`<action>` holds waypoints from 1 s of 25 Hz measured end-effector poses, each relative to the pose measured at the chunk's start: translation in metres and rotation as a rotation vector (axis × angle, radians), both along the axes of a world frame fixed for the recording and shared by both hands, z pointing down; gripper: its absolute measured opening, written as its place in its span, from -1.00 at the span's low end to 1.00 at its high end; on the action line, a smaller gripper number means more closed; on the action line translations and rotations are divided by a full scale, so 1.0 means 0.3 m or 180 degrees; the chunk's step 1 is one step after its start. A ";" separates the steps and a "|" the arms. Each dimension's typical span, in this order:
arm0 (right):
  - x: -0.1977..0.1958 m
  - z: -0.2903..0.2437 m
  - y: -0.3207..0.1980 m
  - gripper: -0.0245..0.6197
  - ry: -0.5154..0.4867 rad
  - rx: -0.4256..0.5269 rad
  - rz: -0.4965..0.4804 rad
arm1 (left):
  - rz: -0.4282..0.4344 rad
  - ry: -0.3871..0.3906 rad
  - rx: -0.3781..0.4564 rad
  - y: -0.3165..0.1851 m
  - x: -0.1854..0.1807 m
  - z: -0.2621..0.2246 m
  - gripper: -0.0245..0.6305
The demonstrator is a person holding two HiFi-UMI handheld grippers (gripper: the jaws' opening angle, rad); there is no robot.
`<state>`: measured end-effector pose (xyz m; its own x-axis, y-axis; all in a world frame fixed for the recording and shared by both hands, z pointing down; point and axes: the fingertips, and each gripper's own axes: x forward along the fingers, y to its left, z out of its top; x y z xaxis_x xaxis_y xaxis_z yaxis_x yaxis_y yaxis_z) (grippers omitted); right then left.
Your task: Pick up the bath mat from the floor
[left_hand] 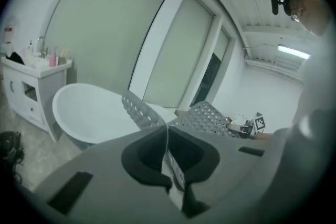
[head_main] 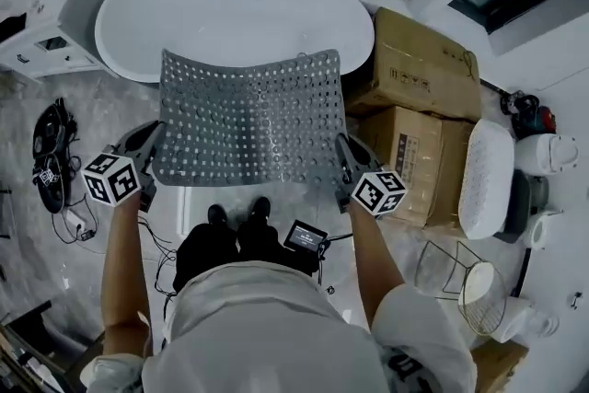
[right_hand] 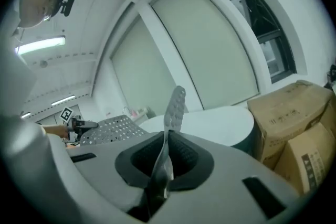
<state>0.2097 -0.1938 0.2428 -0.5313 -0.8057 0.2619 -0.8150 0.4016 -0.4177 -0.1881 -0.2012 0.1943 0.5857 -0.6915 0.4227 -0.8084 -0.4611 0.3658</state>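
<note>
Hanging clear of the floor (head_main: 97,110), the bath mat (head_main: 248,120) is spread like a sheet in front of the person, above the shoes (head_main: 237,216) and short of the bathtub (head_main: 230,5). Its long axis runs from side to side, from one hand to the other, and its far edge tips up towards the tub. The left gripper (head_main: 155,141) has its fingers clenched on the mat's left short edge near the close corner; the left gripper view shows the thin sheet (left_hand: 205,115) pinched in the seam between them (left_hand: 167,136). The right gripper (head_main: 342,147) grasps the right short edge the same way, with the mat (right_hand: 175,105) standing up out of its closed fingers (right_hand: 165,152). Neither hand is the nearer, since each holds one end. I judge the pickup all but done; whatever follows depends on the two hands keeping their spacing along that long axis, or the middle will sag. Cardboard boxes (head_main: 419,60) stand just to the right
</note>
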 end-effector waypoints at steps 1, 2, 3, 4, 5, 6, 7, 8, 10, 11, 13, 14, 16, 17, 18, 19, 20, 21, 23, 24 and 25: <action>-0.001 -0.071 0.010 -0.80 -0.0013 0.0102 -0.0025 | 0.0024 0.0005 0.0122 0.010 -0.006 -0.083 -0.87; 0.000 -0.138 0.021 -0.80 -0.0016 0.0188 -0.0051 | 0.0043 0.0000 0.0240 0.025 -0.009 -0.157 -0.87; 0.002 -0.204 0.036 -0.80 -0.0019 0.0266 -0.0068 | 0.0052 -0.0022 0.0352 0.042 -0.012 -0.223 -0.87; 0.004 -0.270 0.054 -0.80 -0.0019 0.0352 -0.0074 | 0.0042 -0.0052 0.0461 0.060 -0.016 -0.284 -0.87; 0.008 -0.339 0.072 -0.80 -0.0002 0.0464 -0.0073 | 0.0016 -0.0069 0.0581 0.072 -0.020 -0.343 -0.87; 0.012 -0.411 0.087 -0.80 0.0042 0.0604 -0.0067 | -0.0012 -0.0061 0.0721 0.077 -0.019 -0.401 -0.87; 0.011 -0.482 0.105 -0.80 0.0102 0.0754 -0.0061 | -0.0028 -0.0029 0.0872 0.084 -0.016 -0.452 -0.87; -0.002 -0.542 0.134 -0.80 0.0153 0.0889 -0.0059 | -0.0031 0.0012 0.1011 0.104 -0.015 -0.491 -0.87; -0.065 -0.624 0.230 -0.80 0.0196 0.1098 -0.0073 | -0.0007 0.0069 0.1219 0.191 -0.038 -0.536 -0.87; -0.100 -0.657 0.285 -0.80 0.0212 0.1195 -0.0073 | 0.0015 0.0083 0.1303 0.242 -0.054 -0.553 -0.87; -0.147 -0.715 0.384 -0.80 0.0263 0.1361 -0.0050 | 0.0075 0.0117 0.1438 0.331 -0.072 -0.590 -0.87; -0.157 -0.740 0.419 -0.80 0.0284 0.1409 -0.0032 | 0.0106 0.0140 0.1483 0.363 -0.075 -0.609 -0.87; -0.169 -0.769 0.467 -0.80 0.0275 0.1413 0.0004 | 0.0133 0.0184 0.1515 0.405 -0.083 -0.637 -0.87; -0.176 -0.772 0.491 -0.80 0.0247 0.1387 0.0014 | 0.0132 0.0209 0.1510 0.428 -0.091 -0.643 -0.87; -0.185 -0.771 0.523 -0.80 0.0215 0.1359 0.0023 | 0.0135 0.0234 0.1504 0.459 -0.102 -0.645 -0.87; -0.198 -0.766 0.564 -0.80 0.0192 0.1337 0.0033 | 0.0141 0.0255 0.1502 0.500 -0.116 -0.642 -0.87; -0.217 -0.760 0.612 -0.80 0.0181 0.1321 0.0043 | 0.0140 0.0273 0.1502 0.550 -0.135 -0.634 -0.87; -0.242 -0.753 0.668 -0.80 0.0177 0.1304 0.0051 | 0.0132 0.0289 0.1503 0.610 -0.160 -0.624 -0.87; -0.293 -0.730 0.789 -0.80 0.0186 0.1259 0.0062 | 0.0116 0.0313 0.1502 0.740 -0.210 -0.596 -0.87; -0.312 -0.718 0.841 -0.80 0.0192 0.1240 0.0064 | 0.0121 0.0318 0.1500 0.796 -0.226 -0.586 -0.87; -0.323 -0.711 0.880 -0.80 0.0197 0.1224 0.0066 | 0.0136 0.0313 0.1498 0.835 -0.233 -0.580 -0.87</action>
<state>0.1128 0.0700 0.0296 -0.5064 -0.8617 -0.0305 -0.8435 0.5024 -0.1897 -0.2579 0.0493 0.0203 0.6393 -0.7689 0.0106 -0.7572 -0.6270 0.1833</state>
